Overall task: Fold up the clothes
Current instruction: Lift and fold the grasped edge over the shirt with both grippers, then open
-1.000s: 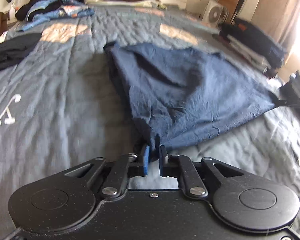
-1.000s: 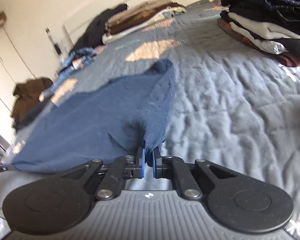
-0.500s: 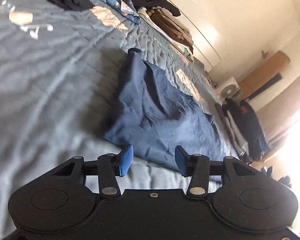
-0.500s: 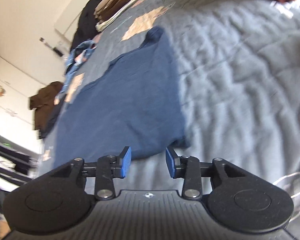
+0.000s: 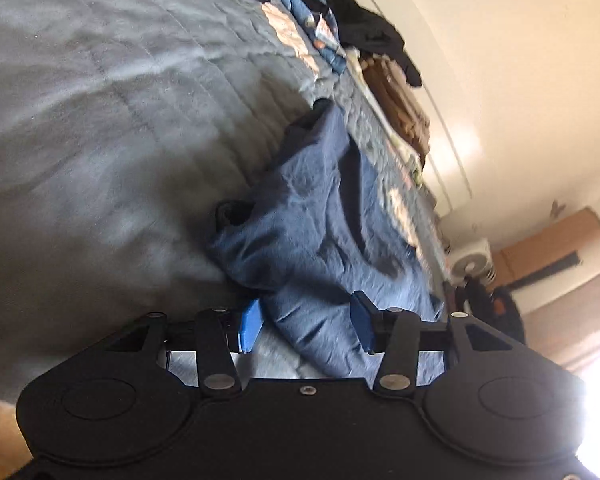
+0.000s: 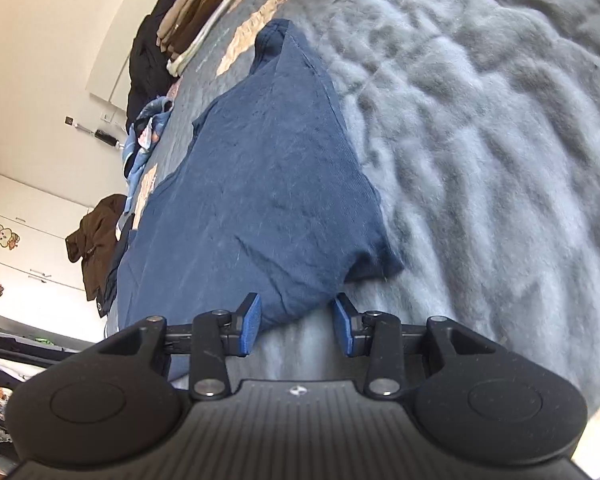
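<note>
Grey quilted bedding (image 5: 100, 140) fills the left wrist view, with heaps of other clothes (image 5: 396, 96) along the far edge by a pale wall. On the bed lies the navy garment (image 5: 320, 220), rumpled, one near edge bunched and doubled on itself. The left tool (image 5: 306, 328) hangs at that near edge with its blue pads spread wide, gripping nothing.

From the right wrist, the same navy garment (image 6: 260, 184) stretches away across the bed (image 6: 480, 120), smoother here, its near corner just ahead of the right tool (image 6: 296, 328). That tool also stands spread, with cloth between the pads' line but not pinched.

My guess is a fold has been laid or is about to be taken up; the scene fits either. Any further fold would need both tools to close on matching edges, and the bunched left side wants flattening.
</note>
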